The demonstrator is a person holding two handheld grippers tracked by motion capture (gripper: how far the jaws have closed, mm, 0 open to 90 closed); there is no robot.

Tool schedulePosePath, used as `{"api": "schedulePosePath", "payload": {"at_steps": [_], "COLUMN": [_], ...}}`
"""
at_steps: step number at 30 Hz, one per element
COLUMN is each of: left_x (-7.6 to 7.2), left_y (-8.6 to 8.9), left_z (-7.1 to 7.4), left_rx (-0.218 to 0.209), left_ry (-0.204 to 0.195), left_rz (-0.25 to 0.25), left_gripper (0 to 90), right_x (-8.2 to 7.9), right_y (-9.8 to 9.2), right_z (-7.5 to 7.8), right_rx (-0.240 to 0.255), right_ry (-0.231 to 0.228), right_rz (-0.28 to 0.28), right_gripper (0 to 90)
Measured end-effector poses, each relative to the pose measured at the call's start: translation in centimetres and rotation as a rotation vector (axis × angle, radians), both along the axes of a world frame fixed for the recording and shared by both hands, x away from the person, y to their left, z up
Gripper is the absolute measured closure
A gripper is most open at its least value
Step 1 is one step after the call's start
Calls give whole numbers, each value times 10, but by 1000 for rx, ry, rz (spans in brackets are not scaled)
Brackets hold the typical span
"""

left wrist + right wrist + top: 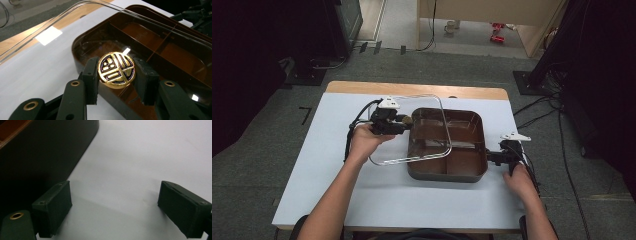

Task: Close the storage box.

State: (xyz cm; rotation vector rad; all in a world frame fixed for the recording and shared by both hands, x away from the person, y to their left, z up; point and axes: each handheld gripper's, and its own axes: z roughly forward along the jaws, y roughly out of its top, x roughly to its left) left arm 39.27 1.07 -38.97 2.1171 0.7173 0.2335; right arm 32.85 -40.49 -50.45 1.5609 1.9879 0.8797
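At the left, the left tool [116, 71] grips the gold knob [116, 70] of a clear lid [411, 130], held tilted above the left half of the brown divided tray [472, 172] on the bench [327, 165]. The tray's compartments look empty. At the right, the right tool [115, 207] gapes wide just beside the tray's right wall. Lid neither seated nor clear: I judge it mid-job.

High view looks down the table [337, 200], claw views close, sharing the brown tray [447, 172] [160, 52] [37, 152]
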Motion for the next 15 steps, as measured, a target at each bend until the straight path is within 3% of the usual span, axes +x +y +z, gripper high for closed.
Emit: {"api": "schedulePosePath", "payload": {"at_steps": [15], "left_x": [-2], "left_y": [-42], "left_z": [-13], "left_rx": [53], "left_ry": [5], "left_rz": [-78], "left_gripper": [591], "right_x": [0], "right_y": [0], "right_z": [0], "right_rx": [-2], "right_ry": [0], "right_rz": [1], "right_gripper": [112]}}
